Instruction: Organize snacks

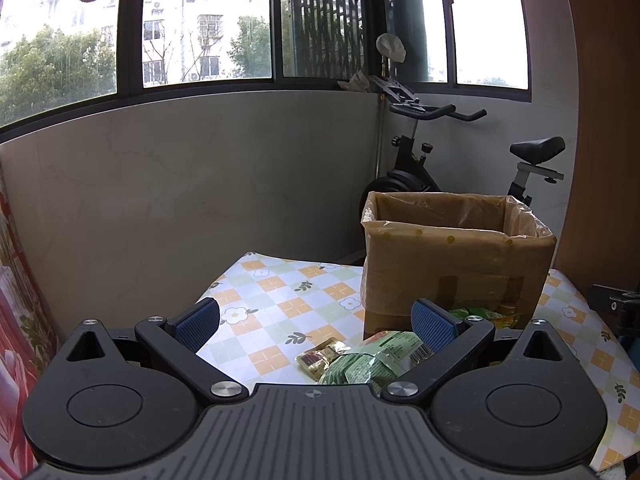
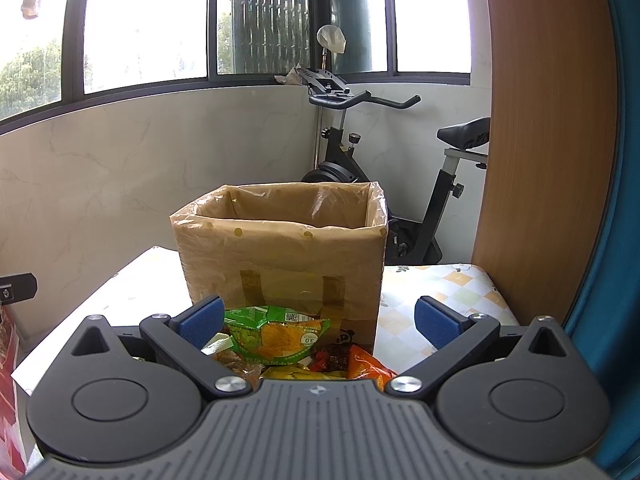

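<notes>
**Several snack packets at the foot of a lined box, both grippers wide open**

Several snack packets lie on the table just in front of the cardboard box (image 2: 280, 268). In the right wrist view a green and orange packet (image 2: 276, 334) sits on top of the pile, with an orange packet (image 2: 366, 368) to its right and a dark red packet (image 2: 330, 358) between them; they reach up to the near wall of the box. In the left wrist view a pale green packet (image 1: 372, 362) lies nearest, and a small gold-wrapped packet (image 1: 320, 356) lies just to its left on the checked floral tablecloth (image 1: 280, 300).

The box stands upright, open at the top, lined with a clear plastic bag (image 2: 376, 208) folded over its rim. What lies inside cannot be seen.

The right gripper (image 2: 320, 320) hovers above the pile with its blue-padded fingers spread far apart, holding nothing. The left gripper (image 1: 316, 320) is likewise spread wide and empty, its right finger over the pale green packet.

Beyond the table stand an exercise bike (image 2: 384, 168), a pale marble-look wall and windows (image 1: 200, 24). A wooden panel (image 2: 540, 140) rises at the right.
</notes>
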`<move>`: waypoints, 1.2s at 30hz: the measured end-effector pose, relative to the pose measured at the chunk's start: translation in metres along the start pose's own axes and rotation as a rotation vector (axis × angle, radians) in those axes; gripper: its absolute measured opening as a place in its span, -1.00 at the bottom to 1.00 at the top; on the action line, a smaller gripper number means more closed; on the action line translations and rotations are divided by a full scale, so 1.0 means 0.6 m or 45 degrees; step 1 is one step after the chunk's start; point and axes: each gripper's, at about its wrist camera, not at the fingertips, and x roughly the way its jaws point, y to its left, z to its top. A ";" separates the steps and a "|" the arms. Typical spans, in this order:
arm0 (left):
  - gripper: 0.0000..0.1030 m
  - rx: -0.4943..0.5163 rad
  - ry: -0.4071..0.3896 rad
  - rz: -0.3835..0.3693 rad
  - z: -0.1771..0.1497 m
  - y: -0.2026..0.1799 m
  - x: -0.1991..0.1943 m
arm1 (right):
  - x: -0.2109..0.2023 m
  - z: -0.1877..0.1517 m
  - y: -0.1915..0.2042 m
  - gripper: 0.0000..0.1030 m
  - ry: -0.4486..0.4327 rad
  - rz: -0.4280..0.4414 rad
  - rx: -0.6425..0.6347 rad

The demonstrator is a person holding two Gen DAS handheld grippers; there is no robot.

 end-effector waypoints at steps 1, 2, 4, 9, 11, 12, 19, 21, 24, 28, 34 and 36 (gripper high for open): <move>1.00 0.001 0.002 0.006 0.000 -0.001 0.001 | 0.001 0.000 -0.001 1.00 0.001 0.000 0.001; 1.00 0.002 0.002 0.013 0.001 -0.001 0.003 | 0.003 -0.001 -0.001 1.00 0.003 0.000 0.002; 1.00 0.011 -0.002 0.024 0.001 -0.003 0.007 | 0.007 0.001 -0.003 1.00 0.005 0.001 0.001; 1.00 0.029 -0.027 0.068 0.006 -0.007 0.029 | 0.023 0.010 -0.013 1.00 -0.012 0.019 0.017; 1.00 0.018 -0.059 0.077 0.010 -0.005 0.040 | 0.034 0.015 -0.022 1.00 -0.037 0.038 0.041; 1.00 0.012 -0.072 0.078 0.011 -0.003 0.047 | 0.040 0.018 -0.028 1.00 -0.057 0.046 0.052; 0.99 0.087 -0.116 0.056 0.016 -0.011 0.099 | 0.083 0.032 -0.060 1.00 -0.188 0.089 0.122; 0.99 0.081 -0.112 -0.011 0.010 -0.008 0.112 | 0.096 0.033 -0.059 1.00 -0.198 0.072 0.090; 0.99 0.079 -0.093 -0.099 -0.013 -0.013 0.136 | 0.120 0.021 -0.058 1.00 -0.173 0.060 0.066; 0.99 0.159 -0.009 -0.189 -0.051 -0.036 0.173 | 0.157 -0.011 -0.065 1.00 -0.084 0.078 0.086; 0.99 0.218 0.127 -0.350 -0.101 -0.055 0.212 | 0.197 -0.054 -0.072 1.00 0.007 0.063 0.070; 0.99 0.240 0.143 -0.371 -0.114 -0.059 0.220 | 0.206 -0.060 -0.076 1.00 0.023 0.068 0.089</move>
